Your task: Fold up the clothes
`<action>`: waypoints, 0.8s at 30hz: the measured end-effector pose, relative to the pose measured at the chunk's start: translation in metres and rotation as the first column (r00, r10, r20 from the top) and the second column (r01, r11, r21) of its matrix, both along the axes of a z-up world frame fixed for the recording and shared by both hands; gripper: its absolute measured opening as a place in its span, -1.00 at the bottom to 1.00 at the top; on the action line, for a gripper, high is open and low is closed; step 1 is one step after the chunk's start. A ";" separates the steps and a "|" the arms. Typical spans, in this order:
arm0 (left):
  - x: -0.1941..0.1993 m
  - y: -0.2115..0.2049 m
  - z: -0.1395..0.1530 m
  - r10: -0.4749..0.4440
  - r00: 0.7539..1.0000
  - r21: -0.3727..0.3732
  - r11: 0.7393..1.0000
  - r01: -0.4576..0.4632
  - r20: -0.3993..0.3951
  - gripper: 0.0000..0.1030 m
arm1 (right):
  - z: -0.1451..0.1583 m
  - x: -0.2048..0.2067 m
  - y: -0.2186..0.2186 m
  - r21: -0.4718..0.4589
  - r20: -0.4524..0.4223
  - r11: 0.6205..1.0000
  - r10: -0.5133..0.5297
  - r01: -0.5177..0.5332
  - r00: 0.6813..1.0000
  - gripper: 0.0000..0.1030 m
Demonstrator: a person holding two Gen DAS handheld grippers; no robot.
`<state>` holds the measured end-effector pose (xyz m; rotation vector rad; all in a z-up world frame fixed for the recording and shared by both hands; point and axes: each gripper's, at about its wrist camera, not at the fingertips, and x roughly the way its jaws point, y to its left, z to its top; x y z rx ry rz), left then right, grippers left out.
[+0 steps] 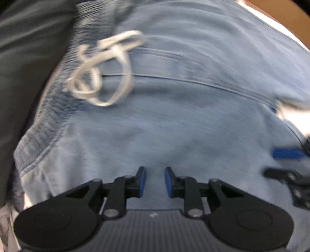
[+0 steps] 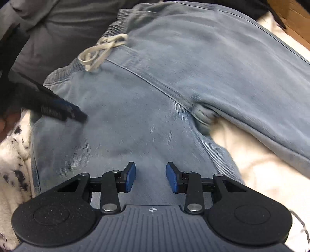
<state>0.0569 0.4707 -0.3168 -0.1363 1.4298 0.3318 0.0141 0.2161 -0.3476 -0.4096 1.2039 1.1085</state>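
Light blue sweatpants (image 1: 174,120) with a ribbed waistband and a tied white drawstring (image 1: 104,69) lie spread flat; they also fill the right wrist view (image 2: 135,116), drawstring (image 2: 102,52) at upper left, legs splitting to the right. My left gripper (image 1: 155,181) is open and empty just above the hip area; it shows at the left of the right wrist view (image 2: 77,115). My right gripper (image 2: 150,178) is open and empty over the front of the pants; its fingers (image 1: 286,154) show at the right edge of the left wrist view.
A dark grey garment (image 2: 58,34) lies beyond the waistband. A cream blanket (image 2: 251,155) lies under the pants at right, a white black-spotted fleece (image 2: 13,164) at left. A brown cardboard box (image 2: 290,17) sits at top right.
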 end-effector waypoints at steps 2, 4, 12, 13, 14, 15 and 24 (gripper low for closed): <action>0.002 0.013 -0.001 0.026 1.000 0.029 0.999 -0.025 -0.009 -0.42 | -0.001 0.003 -0.009 -0.017 0.000 1.000 -0.016 0.016 1.000 -0.18; 0.004 0.026 -0.001 0.048 0.999 0.062 0.997 -0.046 -0.017 -0.43 | 0.000 0.006 -0.019 -0.031 -0.002 0.999 -0.034 0.034 0.999 -0.18; 0.020 0.065 0.000 0.142 0.989 0.094 0.986 -0.139 -0.028 -0.47 | 0.001 0.024 -0.103 -0.046 -0.062 0.968 -0.250 0.248 0.966 -0.18; 0.022 0.070 0.000 0.162 0.986 0.099 0.982 -0.159 -0.024 -0.47 | 0.000 0.023 -0.117 -0.047 -0.062 0.962 -0.273 0.270 0.960 -0.18; 0.023 0.075 0.000 0.182 0.983 0.103 0.978 -0.179 -0.020 -0.47 | 0.001 0.019 -0.129 -0.050 -0.056 0.958 -0.286 0.283 0.957 -0.18; 0.024 0.079 0.000 0.193 0.981 0.107 0.976 -0.190 -0.017 -0.47 | 0.001 0.016 -0.142 -0.053 -0.050 0.954 -0.298 0.296 0.953 -0.18; 0.026 0.104 0.016 0.259 0.963 0.189 0.951 -0.243 -0.067 -0.85 | 0.001 0.003 -0.230 -0.136 -0.010 0.901 -0.416 0.411 0.909 -0.18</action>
